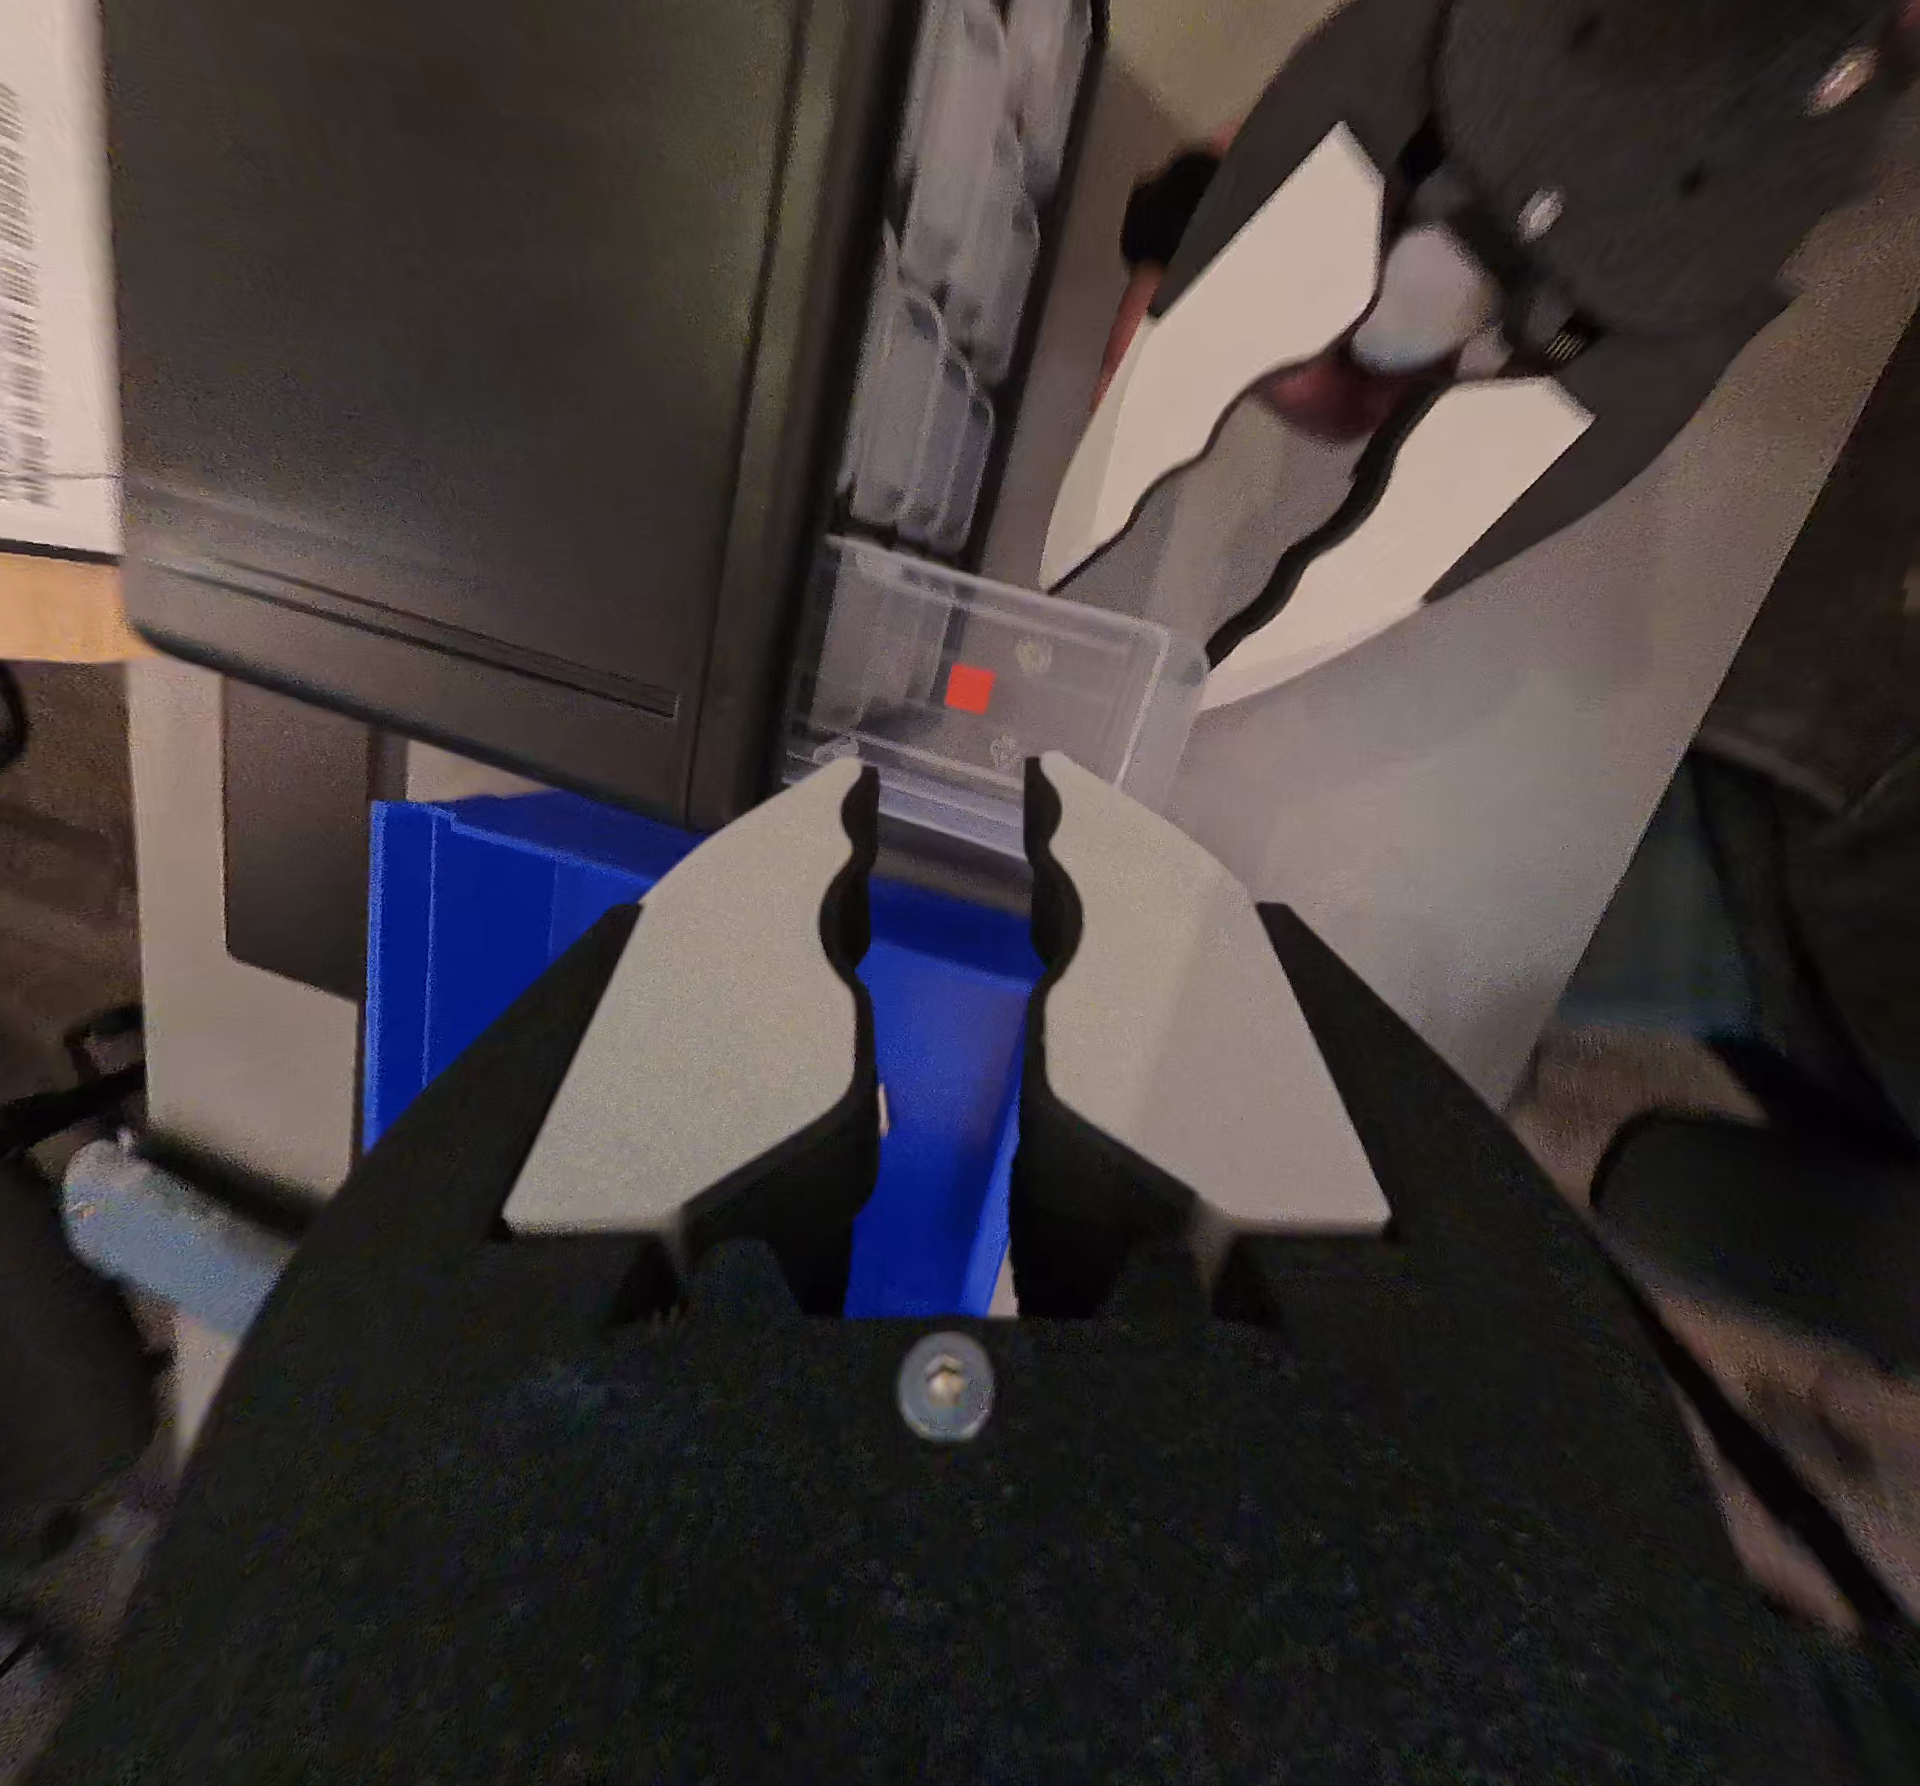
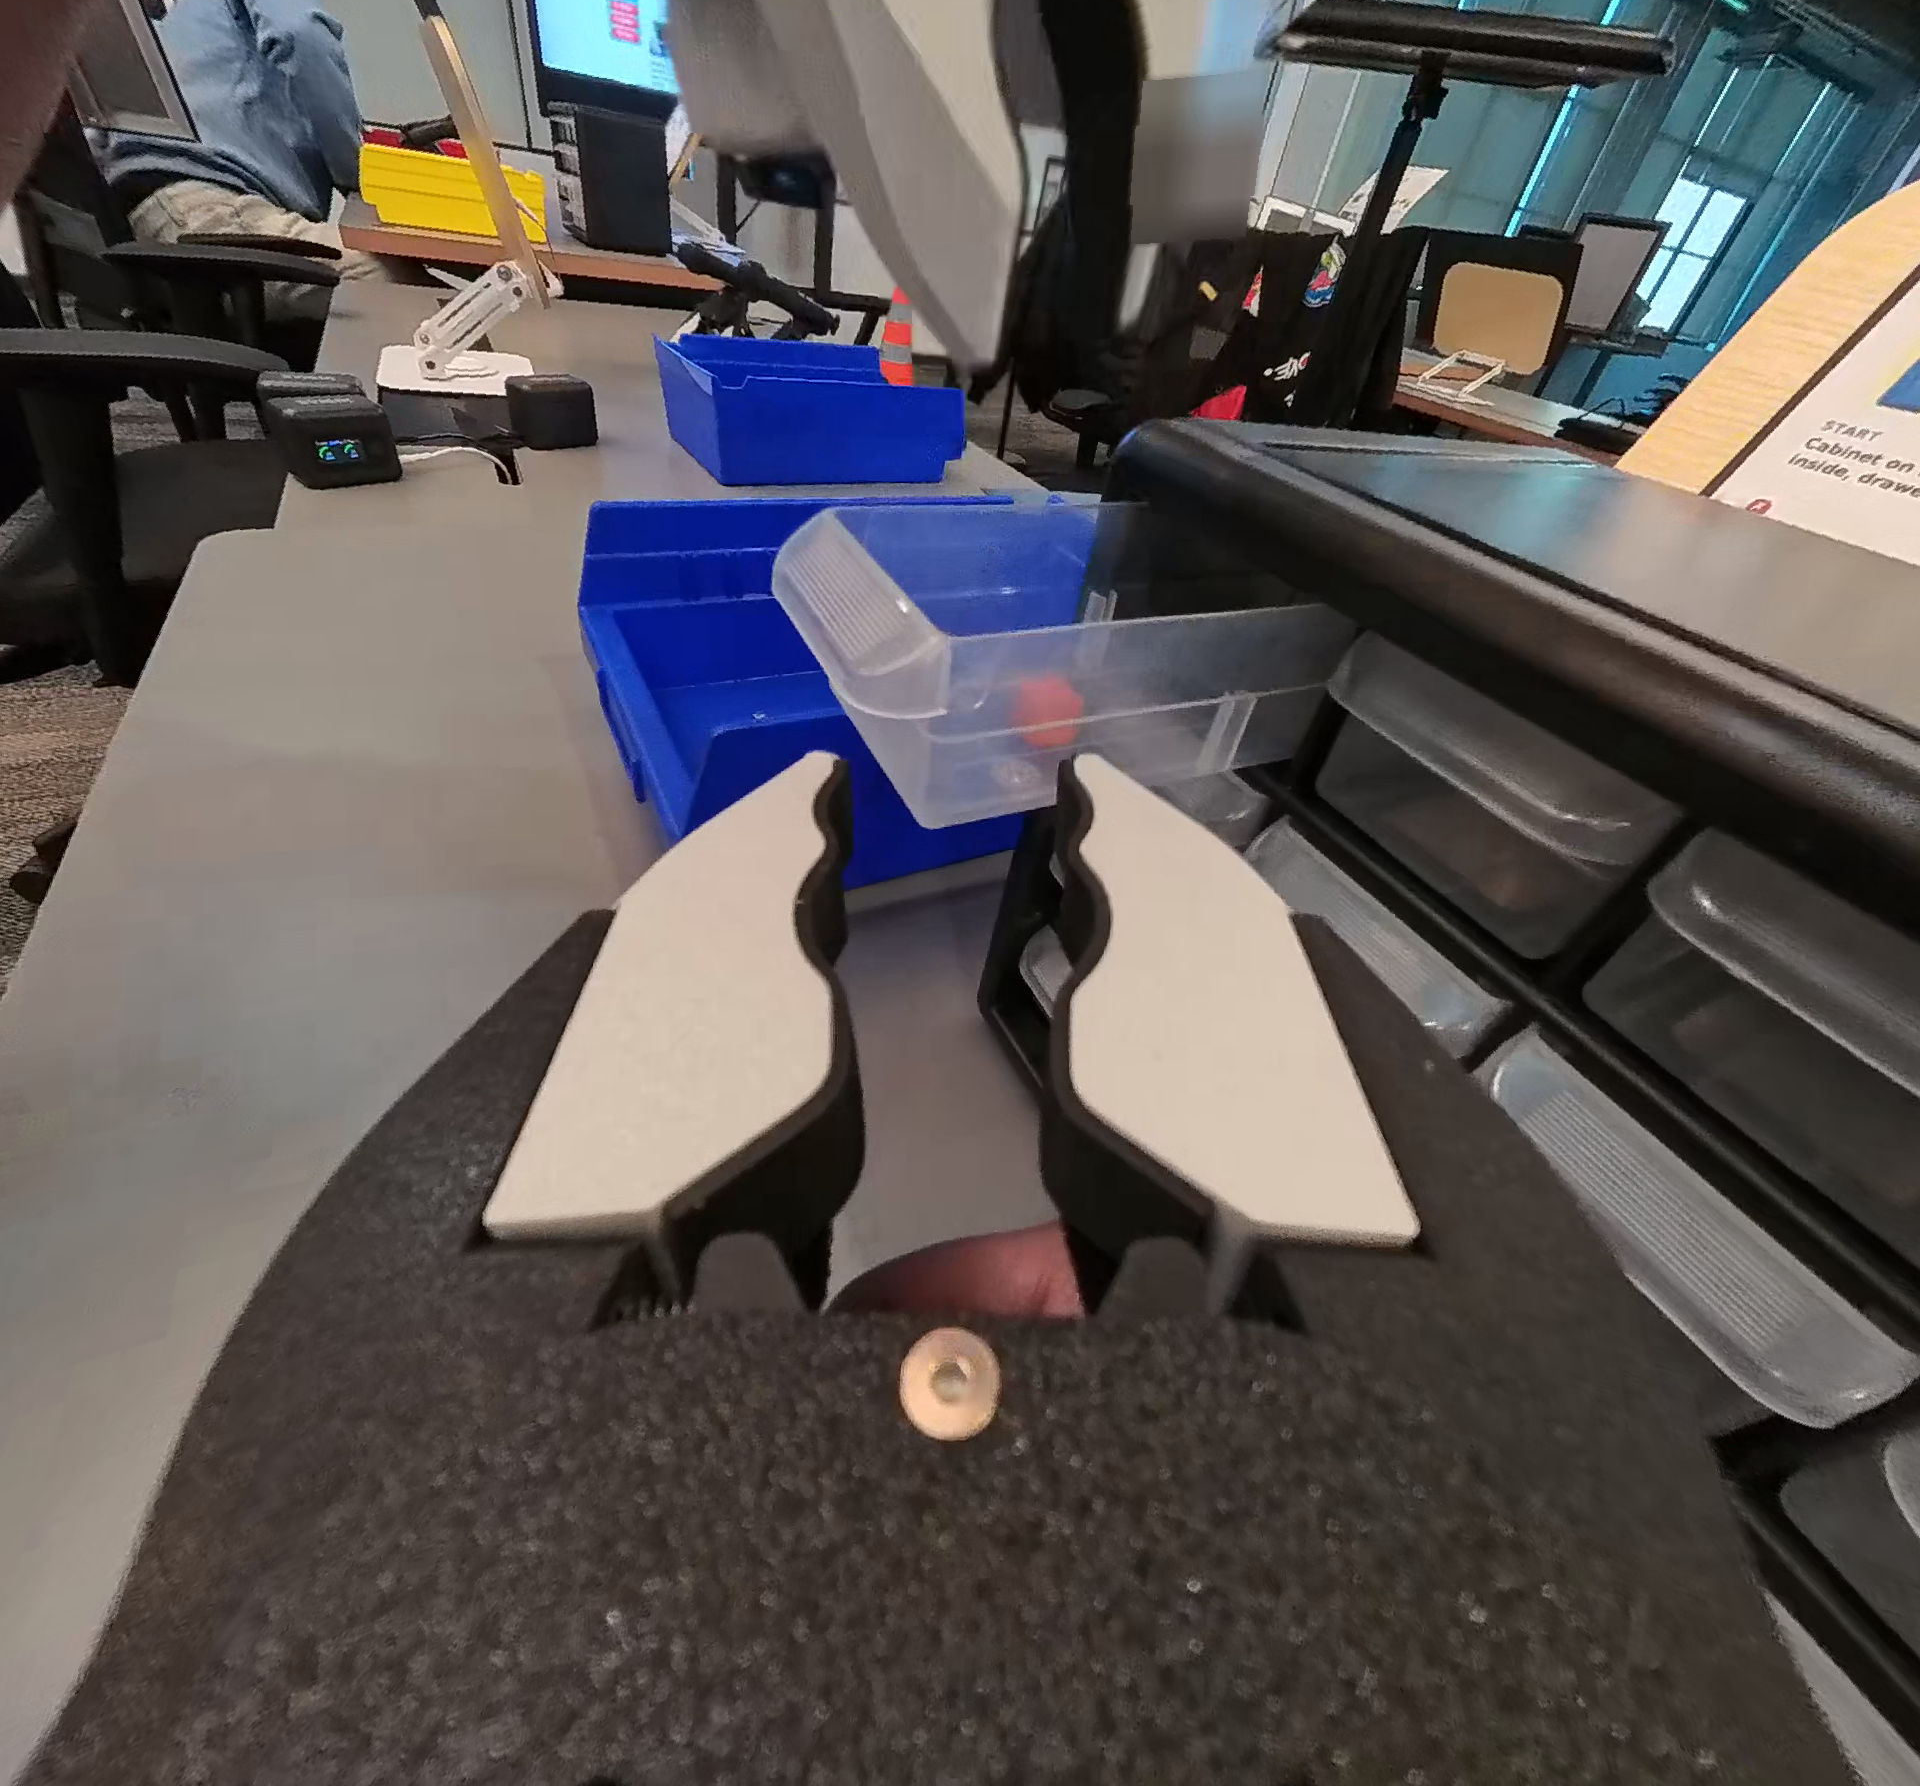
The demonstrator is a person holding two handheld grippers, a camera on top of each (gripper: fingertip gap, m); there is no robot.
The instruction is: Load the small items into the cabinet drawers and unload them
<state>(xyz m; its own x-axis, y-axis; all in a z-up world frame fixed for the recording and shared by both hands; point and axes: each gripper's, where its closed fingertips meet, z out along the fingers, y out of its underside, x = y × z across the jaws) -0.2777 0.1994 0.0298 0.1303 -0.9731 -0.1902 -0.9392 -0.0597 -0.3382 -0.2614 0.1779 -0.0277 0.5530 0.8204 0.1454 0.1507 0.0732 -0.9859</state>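
A black drawer cabinet stands on a grey table. One clear top drawer is pulled out, with a small red item inside. My left gripper is open and empty, looking down over the drawer's front lip. One of its fingers shows blurred above the drawer in the right wrist view. My right gripper is open and empty, just below and in front of the drawer. It also shows in the left wrist view beside the drawer.
A blue bin sits on the table under the pulled-out drawer, with a second blue bin behind it. The other clear drawers are closed. Chargers, a lamp base, chairs and a seated person are farther back left. Tip to tip, the grippers are about 7 cm apart.
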